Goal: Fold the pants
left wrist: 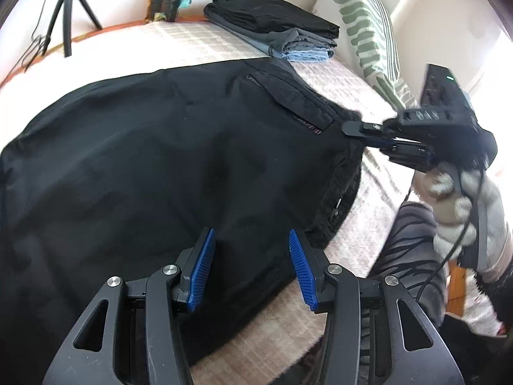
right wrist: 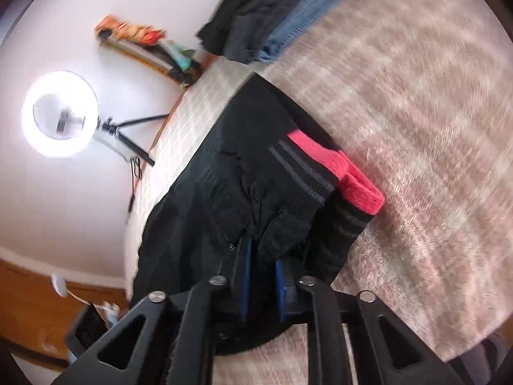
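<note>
- My right hand [left wrist: 455, 199], gloved in pale fuzzy fabric, shows at the right edge of the left wrist view, wrapped around the grip and reaching in level toward the waist end of the pants.
- My right hand-held gripper [right wrist: 260, 260] is pinched tight on a bunched fold of the black pants [left wrist: 166, 160]; in its own view the blue pads [right wrist: 246, 276] press the cloth from both sides with almost no gap.
- That view is rolled sideways, so the bed runs up the frame, and the picture is blurred.
- My left hand-held gripper [left wrist: 251, 268] sits low over the near edge of the pants, its blue pads spread wide apart with nothing between them. I cannot tell whether the tips touch the cloth.
- The pants lie spread across the checked bed cover [left wrist: 362, 224], waist toward my right; a zip pocket [left wrist: 288, 106] faces up.
- From the right wrist, the ribbed waistband [right wrist: 301, 179] shows grey stripes and a red inner band [right wrist: 346, 173] turned out.
- A stack of folded clothes [left wrist: 279, 32], black on top and blue beneath, rests on the bed beyond the pants, near a green-and-white striped pillow [left wrist: 368, 29].
- A lit ring light [right wrist: 59, 114] on a tripod [left wrist: 69, 9] stands beyond the bed's far edge.
</note>
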A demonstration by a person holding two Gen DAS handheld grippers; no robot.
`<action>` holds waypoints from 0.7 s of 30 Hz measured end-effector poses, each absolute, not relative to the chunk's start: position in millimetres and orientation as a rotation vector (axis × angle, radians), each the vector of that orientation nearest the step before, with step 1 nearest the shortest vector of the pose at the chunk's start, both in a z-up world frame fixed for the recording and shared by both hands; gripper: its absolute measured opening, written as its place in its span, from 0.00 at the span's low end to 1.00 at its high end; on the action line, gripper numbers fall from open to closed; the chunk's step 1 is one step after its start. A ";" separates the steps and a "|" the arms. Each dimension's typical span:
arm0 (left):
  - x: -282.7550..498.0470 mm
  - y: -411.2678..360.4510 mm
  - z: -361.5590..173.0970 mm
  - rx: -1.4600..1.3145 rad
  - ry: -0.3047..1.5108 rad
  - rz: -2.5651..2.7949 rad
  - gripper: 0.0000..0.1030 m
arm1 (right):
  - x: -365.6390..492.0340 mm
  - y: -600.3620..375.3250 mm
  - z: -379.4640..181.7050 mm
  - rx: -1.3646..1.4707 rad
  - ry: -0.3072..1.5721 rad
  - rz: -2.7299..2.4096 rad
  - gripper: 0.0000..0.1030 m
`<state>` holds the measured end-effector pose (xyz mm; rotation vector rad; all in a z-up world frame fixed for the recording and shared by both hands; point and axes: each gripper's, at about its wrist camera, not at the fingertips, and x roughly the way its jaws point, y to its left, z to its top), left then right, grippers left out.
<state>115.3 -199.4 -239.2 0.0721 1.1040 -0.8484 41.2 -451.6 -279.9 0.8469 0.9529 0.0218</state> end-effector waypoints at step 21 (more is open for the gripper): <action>108.3 -97.8 -208.4 -0.149 1.055 -0.618 0.45 | 24.1 -439.5 -249.9 0.523 1.030 -0.025 0.38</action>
